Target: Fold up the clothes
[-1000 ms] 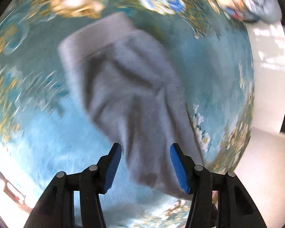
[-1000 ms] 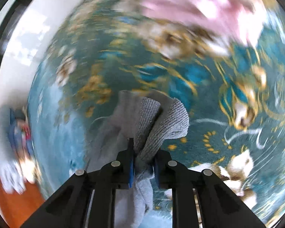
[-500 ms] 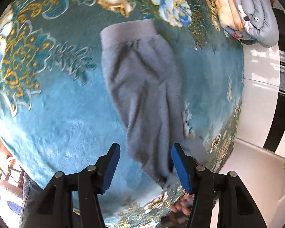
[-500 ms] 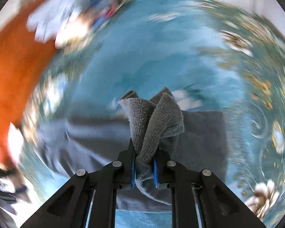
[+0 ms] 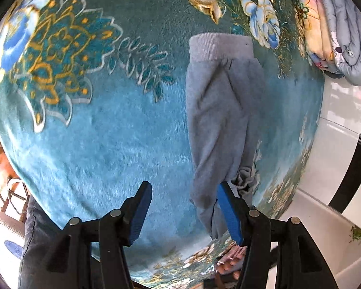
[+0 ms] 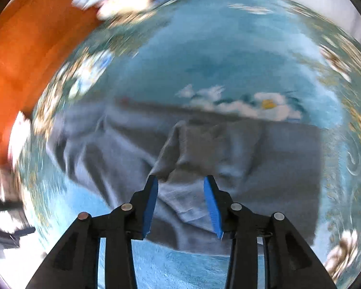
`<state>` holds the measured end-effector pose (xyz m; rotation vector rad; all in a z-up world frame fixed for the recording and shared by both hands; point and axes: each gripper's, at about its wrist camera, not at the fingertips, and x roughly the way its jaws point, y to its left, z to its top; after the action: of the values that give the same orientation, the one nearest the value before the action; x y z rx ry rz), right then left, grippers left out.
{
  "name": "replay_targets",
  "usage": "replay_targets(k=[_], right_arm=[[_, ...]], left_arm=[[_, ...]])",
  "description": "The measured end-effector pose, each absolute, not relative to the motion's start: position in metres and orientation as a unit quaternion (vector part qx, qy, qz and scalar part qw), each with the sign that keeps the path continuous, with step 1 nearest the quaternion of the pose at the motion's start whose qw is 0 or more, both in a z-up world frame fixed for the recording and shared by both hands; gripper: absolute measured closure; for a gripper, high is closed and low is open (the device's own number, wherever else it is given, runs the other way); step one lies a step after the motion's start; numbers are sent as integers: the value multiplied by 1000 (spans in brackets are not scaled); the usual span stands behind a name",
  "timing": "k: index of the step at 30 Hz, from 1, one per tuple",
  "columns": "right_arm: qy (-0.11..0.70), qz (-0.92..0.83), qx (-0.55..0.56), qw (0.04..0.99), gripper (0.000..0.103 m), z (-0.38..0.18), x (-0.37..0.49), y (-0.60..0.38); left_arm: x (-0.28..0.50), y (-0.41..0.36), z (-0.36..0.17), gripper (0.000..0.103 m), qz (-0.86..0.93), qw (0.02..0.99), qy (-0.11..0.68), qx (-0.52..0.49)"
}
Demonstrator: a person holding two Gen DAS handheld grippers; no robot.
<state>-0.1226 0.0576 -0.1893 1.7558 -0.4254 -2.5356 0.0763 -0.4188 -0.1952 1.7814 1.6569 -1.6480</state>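
A pair of grey knitted jogging trousers with a ribbed waistband (image 5: 219, 110) is laid lengthwise on a teal plush blanket patterned with gold and blue flowers (image 5: 103, 132), presumably so that the legs can be folded towards the waistband. The left gripper (image 5: 184, 207) is held above the leg end, its fingers apart and empty. The right gripper (image 6: 180, 192) is likewise spread with nothing between its fingers, a raised bunch of cloth lying just ahead. Folded bedding (image 5: 341, 36) is stacked at the blanket's far corner.

A teal floral blanket (image 5: 113, 125) covers the surface, with folded bedding (image 5: 341, 36) stacked at its far corner.
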Motion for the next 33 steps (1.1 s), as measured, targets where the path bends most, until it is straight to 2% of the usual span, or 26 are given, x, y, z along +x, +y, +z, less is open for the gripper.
replay_targets(k=[3, 9, 14, 21, 25, 30, 33], right_arm=[[-174, -802, 569, -54, 62, -195, -130, 84], [-225, -745, 624, -71, 63, -244, -154, 68], [-300, -698, 639, -119, 62, -277, -154, 69], [-307, -694, 642, -113, 62, -224, -150, 71], [-269, -688, 666, -102, 62, -198, -130, 52], [-246, -654, 709, -95, 62, -203, -103, 21], [-222, -631, 738, -90, 62, -209, -93, 2]], left_arm=[[54, -430, -203, 42, -571, 105, 541, 608], [10, -453, -238, 40, -581, 110, 507, 627], [-15, -468, -261, 40, -580, 101, 504, 632], [-35, -476, -275, 40, -629, 41, 499, 594], [-39, -480, -288, 40, -643, 5, 503, 578], [-43, -486, -301, 40, -635, -20, 533, 559], [-50, -482, -303, 42, -646, -36, 515, 562]])
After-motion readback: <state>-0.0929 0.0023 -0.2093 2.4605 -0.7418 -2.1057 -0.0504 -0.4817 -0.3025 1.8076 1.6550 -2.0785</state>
